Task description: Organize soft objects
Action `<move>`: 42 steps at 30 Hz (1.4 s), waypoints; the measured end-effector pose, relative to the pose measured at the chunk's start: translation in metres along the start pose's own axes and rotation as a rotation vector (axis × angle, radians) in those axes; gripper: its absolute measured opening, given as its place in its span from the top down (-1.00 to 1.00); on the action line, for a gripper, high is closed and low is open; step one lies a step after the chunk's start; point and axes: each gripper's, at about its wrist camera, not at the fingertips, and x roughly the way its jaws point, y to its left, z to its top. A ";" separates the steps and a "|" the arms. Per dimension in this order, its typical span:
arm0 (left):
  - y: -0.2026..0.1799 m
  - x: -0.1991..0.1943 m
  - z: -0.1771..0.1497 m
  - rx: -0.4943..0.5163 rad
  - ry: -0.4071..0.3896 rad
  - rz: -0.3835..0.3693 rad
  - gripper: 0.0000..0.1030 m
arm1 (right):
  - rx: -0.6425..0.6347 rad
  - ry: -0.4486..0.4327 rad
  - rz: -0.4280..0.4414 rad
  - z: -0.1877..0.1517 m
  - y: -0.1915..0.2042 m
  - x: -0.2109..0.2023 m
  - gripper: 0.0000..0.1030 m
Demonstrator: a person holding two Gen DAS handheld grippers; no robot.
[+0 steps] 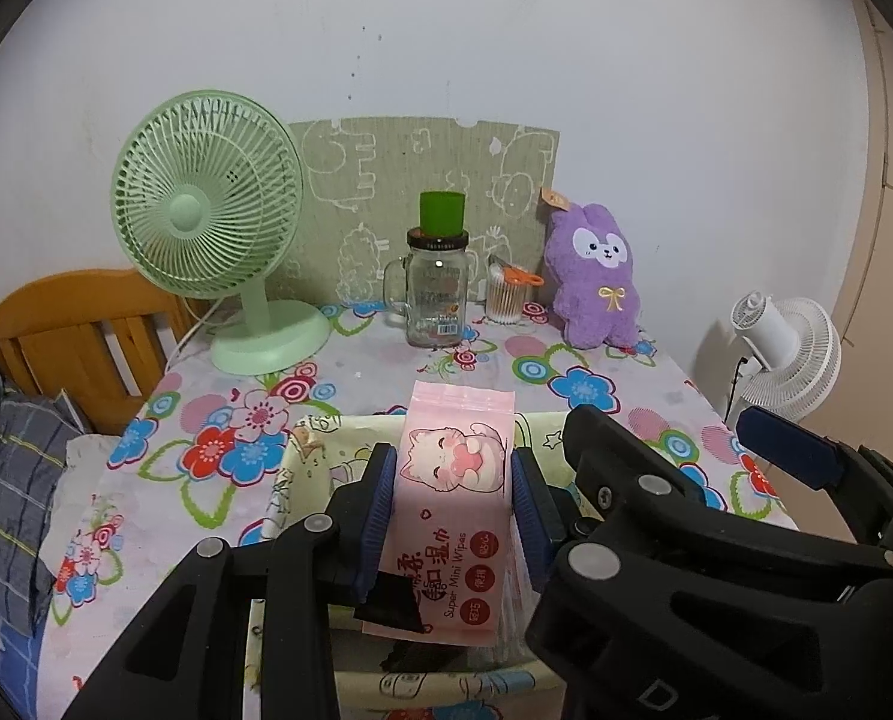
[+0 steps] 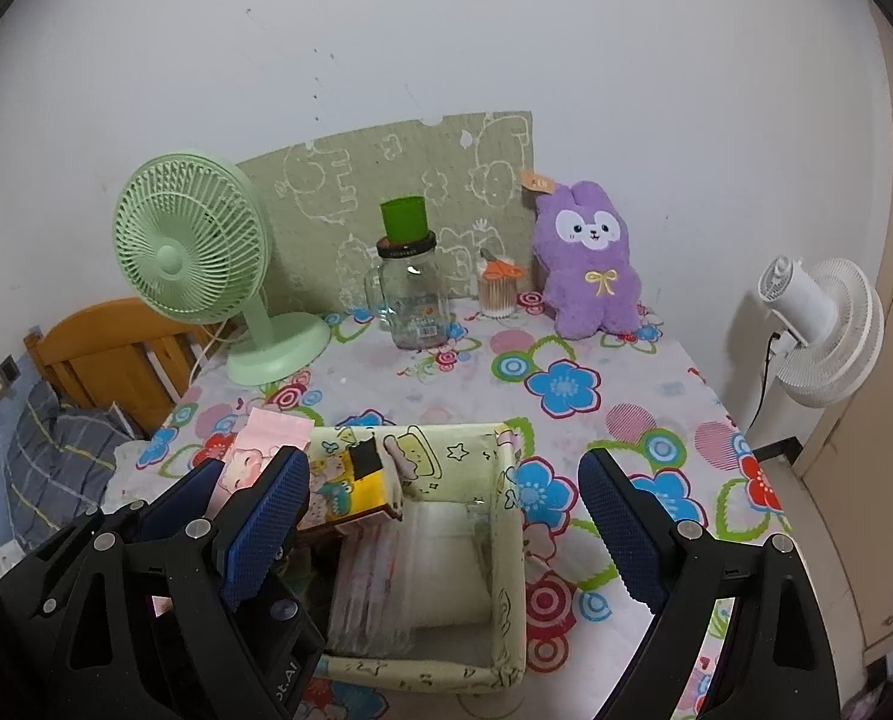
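Left tongs point(image 1: 455, 501) clenched on a pink pack of wet wipes point(image 1: 452, 480), blue pads point(image 1: 380, 510) pressed against its two long sides, pack held above the near end of a pale green fabric storage box point(image 2: 506, 546) printed with cartoons. Right tongs point(image 2: 446, 528) released, pads spread wide with nothing between them, poised over the same box, just beside the left tongs. Inside the box: clear plastic packets point(image 2: 380, 576) stacked along the left side, a yellow and black carton point(image 2: 362, 486) leaning at the far left corner, bare floor toward the right wall. Box set near the front of the surface point(image 2: 596, 372), covered with a flowered cloth. Farther back, well apart from the box: a green desk fan point(image 1: 206, 216) at the left, a glass mug jar point(image 1: 437, 294) with a green cup point(image 1: 442, 211) upturned on its lid, a small tub of cotton swabs point(image 1: 504, 294) with an orange lid, and a purple plush rabbit point(image 1: 596, 276) upright against a green patterned board point(image 1: 428, 180) at the wall. Beyond the right edge, a white fan point(image 2: 824, 330); at the left, a wooden bed frame point(image 1: 80, 330) and grey checked bedding point(image 1: 8, 462).
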 end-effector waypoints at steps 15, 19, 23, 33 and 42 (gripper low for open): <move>-0.001 0.035 -0.006 -0.006 0.073 -0.023 0.20 | 0.017 0.066 -0.019 -0.006 -0.008 0.033 -0.81; 0.001 0.037 -0.007 -0.008 0.088 -0.020 -0.01 | 0.020 0.076 -0.014 -0.009 -0.007 0.036 -0.81; 0.004 0.034 -0.008 -0.011 0.093 -0.016 -0.28 | 0.008 0.072 -0.004 -0.010 -0.003 0.036 -0.81; 0.011 0.012 -0.007 -0.016 0.071 0.039 -0.63 | -0.012 0.042 0.028 -0.009 0.008 0.016 -0.81; 0.012 -0.029 -0.005 -0.005 0.017 0.045 -0.86 | -0.038 -0.026 0.053 -0.010 0.017 -0.028 -0.81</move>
